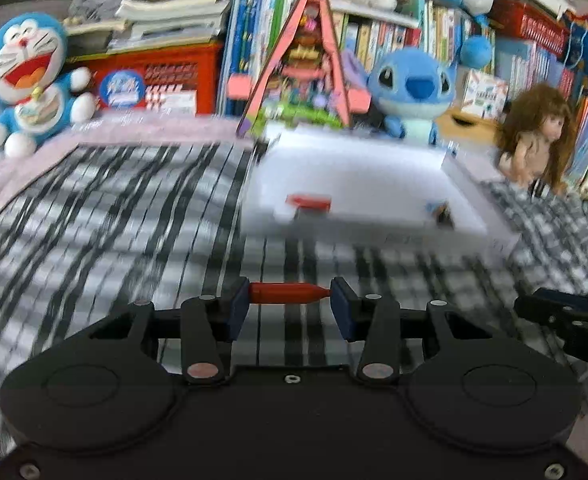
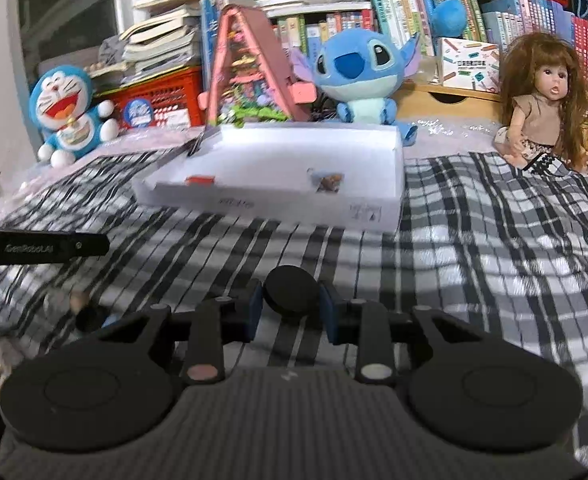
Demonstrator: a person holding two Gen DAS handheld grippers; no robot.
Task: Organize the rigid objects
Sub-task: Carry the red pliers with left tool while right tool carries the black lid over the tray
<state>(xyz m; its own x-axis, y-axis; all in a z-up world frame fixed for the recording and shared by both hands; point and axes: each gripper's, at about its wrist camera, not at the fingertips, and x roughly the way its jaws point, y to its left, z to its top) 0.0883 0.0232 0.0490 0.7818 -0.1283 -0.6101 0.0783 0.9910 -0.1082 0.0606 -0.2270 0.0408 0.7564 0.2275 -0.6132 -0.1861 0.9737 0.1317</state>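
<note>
My left gripper [image 1: 289, 294] is shut on a red pen-like stick [image 1: 288, 293], held crosswise between its blue pads above the checked cloth. My right gripper [image 2: 290, 295] is shut on a black round disc [image 2: 291, 289]. A white shallow box [image 1: 358, 178] lies ahead in the left wrist view; it also shows in the right wrist view [image 2: 278, 160]. Inside it lie a small red block [image 2: 200, 179] and a small picture piece [image 2: 328, 181]. The red block also shows in the left wrist view [image 1: 309, 202].
A black-and-white checked cloth [image 2: 474, 240] covers the surface. Behind the box stand a Doraemon plush [image 2: 68, 114], a pink toy house [image 2: 250, 72], a Stitch plush [image 2: 364, 68] and a doll [image 2: 542, 100]. Bookshelves and a red crate fill the back. The other gripper's body [image 2: 42, 246] is at left.
</note>
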